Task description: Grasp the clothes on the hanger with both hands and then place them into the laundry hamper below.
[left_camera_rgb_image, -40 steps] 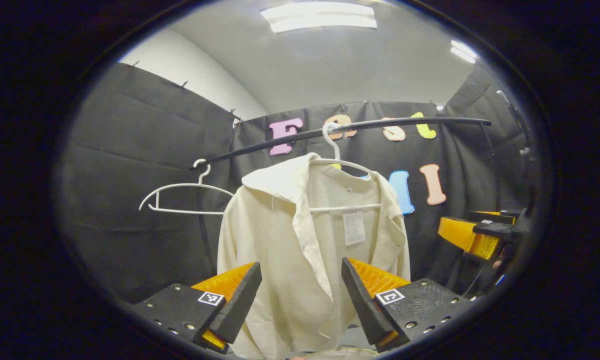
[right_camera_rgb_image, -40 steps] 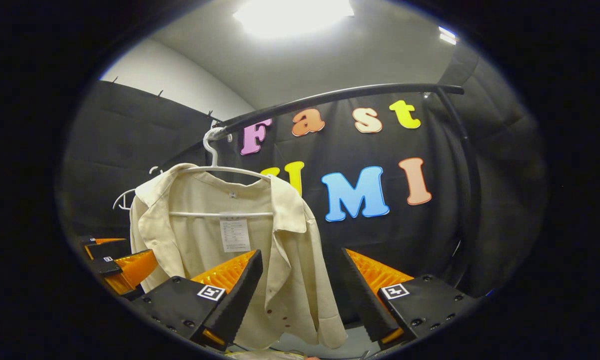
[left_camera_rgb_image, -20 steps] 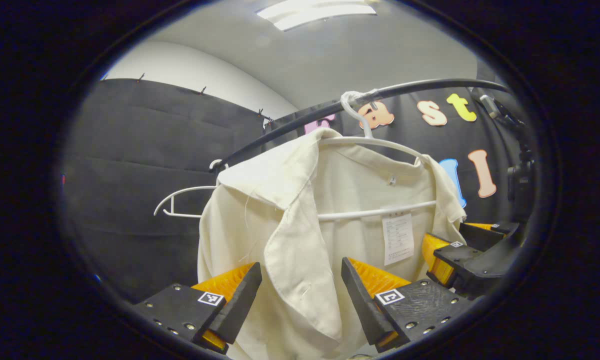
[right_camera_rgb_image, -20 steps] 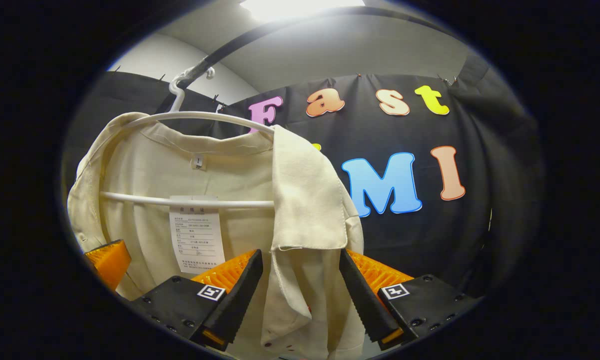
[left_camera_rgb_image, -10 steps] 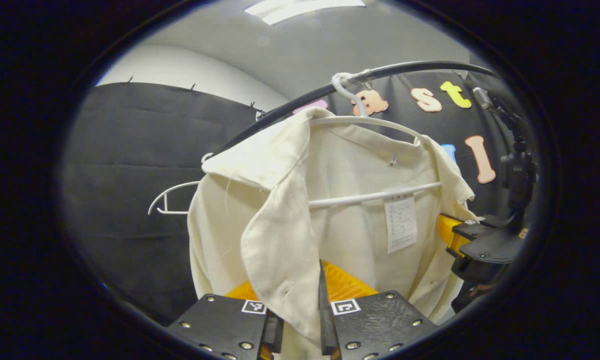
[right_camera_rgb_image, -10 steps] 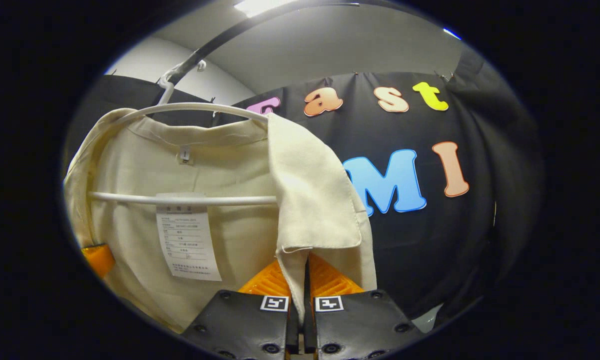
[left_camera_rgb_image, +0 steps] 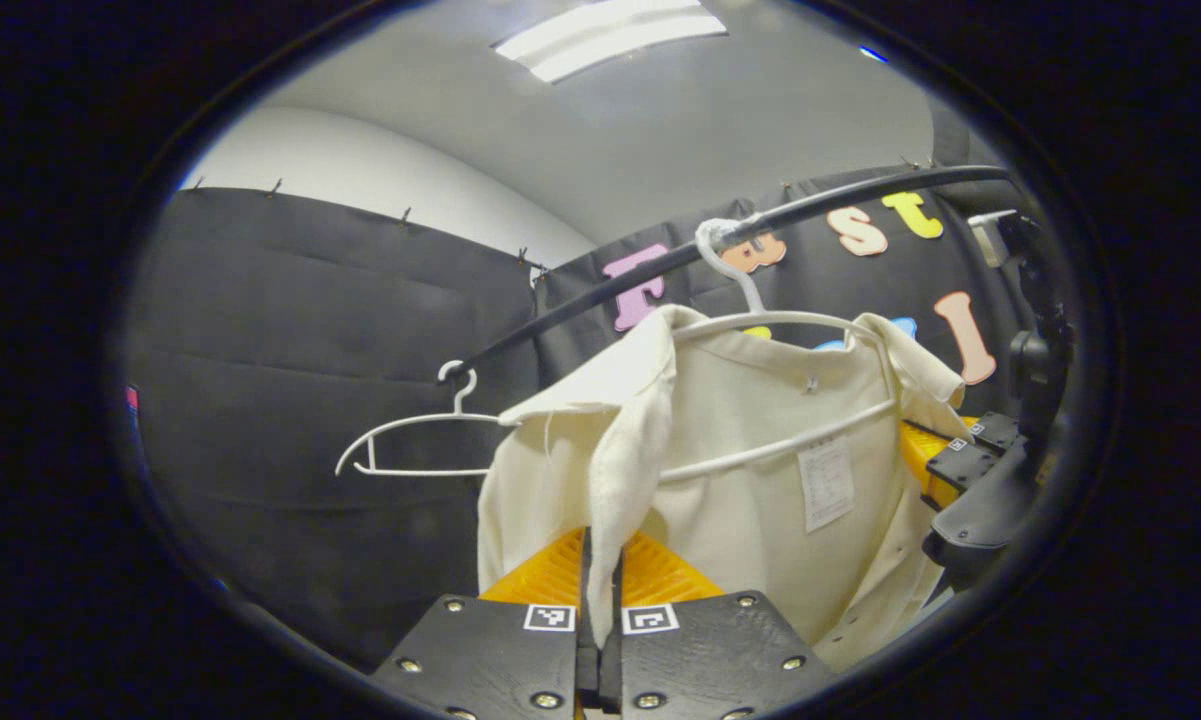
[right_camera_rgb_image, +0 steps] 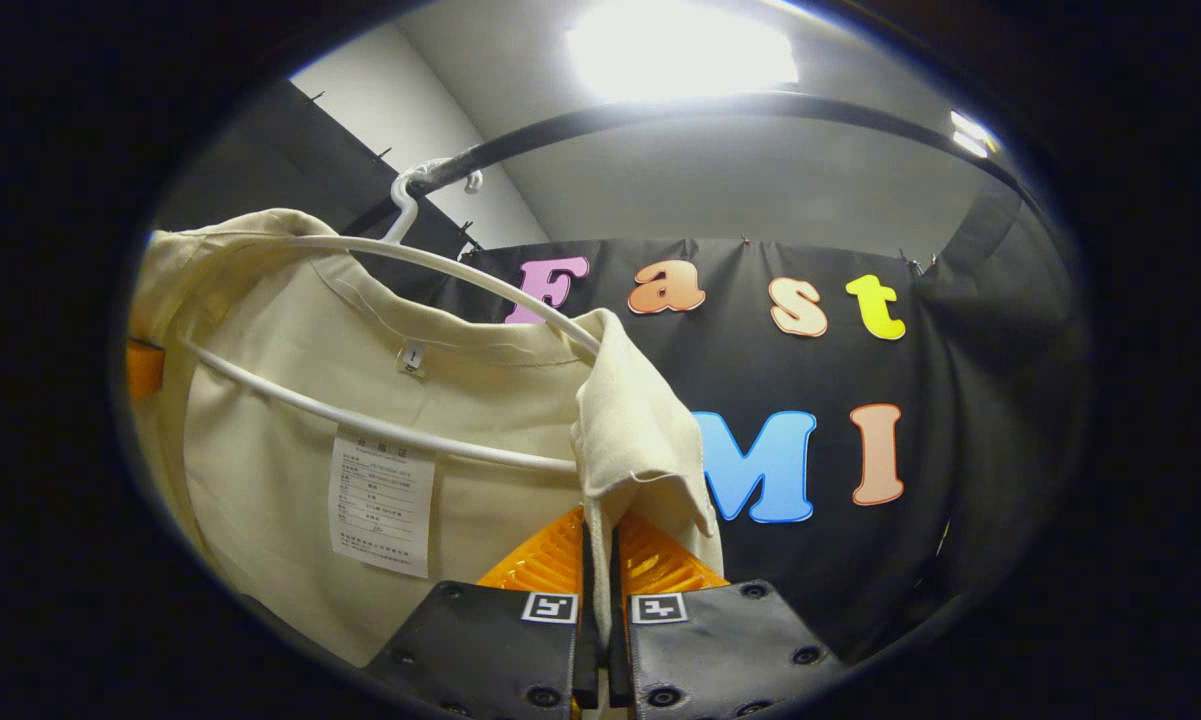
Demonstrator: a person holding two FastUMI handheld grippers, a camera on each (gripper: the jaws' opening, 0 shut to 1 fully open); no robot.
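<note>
Left gripper view has the left tongs [left_camera_rgb_image: 600,600] clenched on the shirt's [left_camera_rgb_image: 760,500] front edge; right gripper view has the right tongs [right_camera_rgb_image: 600,580] pinching the other edge. The shirt hangs on its hanger [left_camera_rgb_image: 770,325] from the rail [left_camera_rgb_image: 660,265]. Thin, limp, light cloth: it should slide off, though it may snag. A spare hanger [left_camera_rgb_image: 410,445] hangs beside it.
</note>
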